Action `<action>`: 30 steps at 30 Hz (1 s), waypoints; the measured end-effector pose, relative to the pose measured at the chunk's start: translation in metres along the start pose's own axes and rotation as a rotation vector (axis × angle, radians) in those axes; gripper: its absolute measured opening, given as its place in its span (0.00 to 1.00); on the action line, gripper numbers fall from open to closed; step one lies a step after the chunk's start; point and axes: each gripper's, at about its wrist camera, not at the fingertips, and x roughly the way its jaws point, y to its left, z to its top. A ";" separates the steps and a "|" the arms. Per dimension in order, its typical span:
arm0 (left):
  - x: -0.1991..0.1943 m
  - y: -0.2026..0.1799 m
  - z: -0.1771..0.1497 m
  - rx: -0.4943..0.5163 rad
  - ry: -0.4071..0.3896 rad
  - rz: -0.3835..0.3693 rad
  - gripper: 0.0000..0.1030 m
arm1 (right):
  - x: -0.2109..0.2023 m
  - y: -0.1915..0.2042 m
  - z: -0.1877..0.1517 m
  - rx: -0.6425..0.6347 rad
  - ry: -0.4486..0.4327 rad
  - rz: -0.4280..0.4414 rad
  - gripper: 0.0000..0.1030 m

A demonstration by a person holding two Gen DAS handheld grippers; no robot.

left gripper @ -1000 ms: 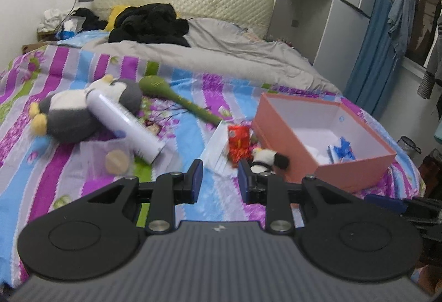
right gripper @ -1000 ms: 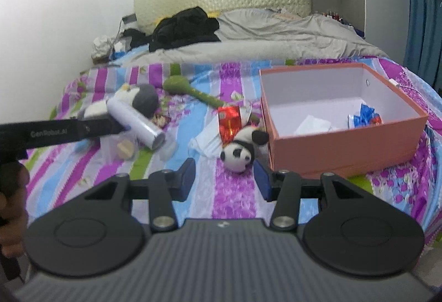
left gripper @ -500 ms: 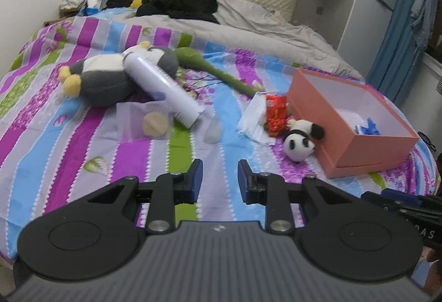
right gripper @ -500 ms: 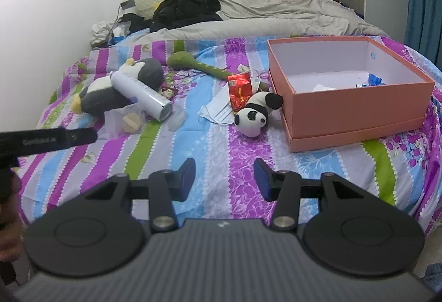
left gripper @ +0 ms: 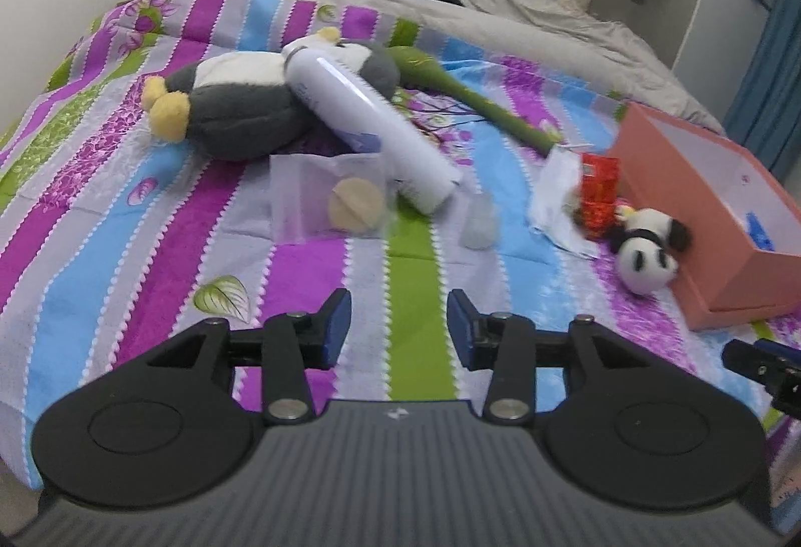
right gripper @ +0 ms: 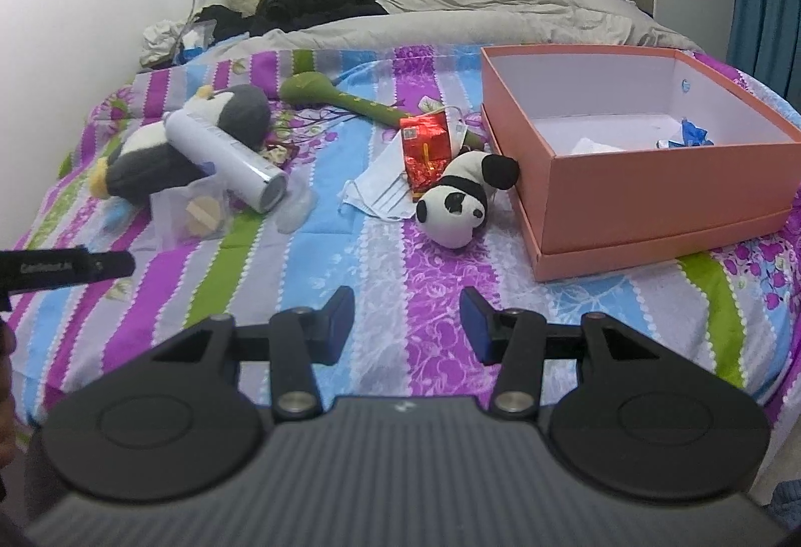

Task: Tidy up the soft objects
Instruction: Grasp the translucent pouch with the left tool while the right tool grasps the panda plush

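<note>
Beside the pink box (right gripper: pixel 651 201), where the panda plush (right gripper: pixel 458 206) lies, its body should be straddled squarely by the empty, part-open right gripper (right gripper: pixel 406 322), while the left gripper (left gripper: pixel 399 324), jaws opening on nothing, is kept clear.

We see a white spray can (left gripper: pixel 370 126), a red packet (right gripper: pixel 424 149) and a face mask (right gripper: pixel 376 191) on the striped bedspread (right gripper: pixel 425 312).

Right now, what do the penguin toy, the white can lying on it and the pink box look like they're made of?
Penguin toy: soft plush, by its fuzzy, matte grey and white pile and rounded yellow feet.
White can: likely metal, possibly plastic; smooth and glossy, with a streak of highlight and a shiny silver end in the right wrist view.
Pink box: probably cardboard, with thin straight walls, matte outside, plain white inside.
</note>
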 end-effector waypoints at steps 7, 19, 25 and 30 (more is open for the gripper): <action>0.049 0.025 0.016 -0.022 0.012 0.063 0.61 | 0.041 0.006 0.010 -0.018 0.018 -0.024 0.48; 0.137 0.046 0.040 -0.002 0.037 0.108 0.76 | 0.113 0.002 0.024 0.040 0.035 -0.101 0.68; 0.176 0.046 0.047 0.021 0.046 0.117 0.76 | 0.141 -0.003 0.027 0.104 0.056 -0.163 0.69; 0.200 0.045 0.051 0.021 0.047 0.124 0.76 | 0.156 -0.009 0.027 0.123 0.048 -0.233 0.69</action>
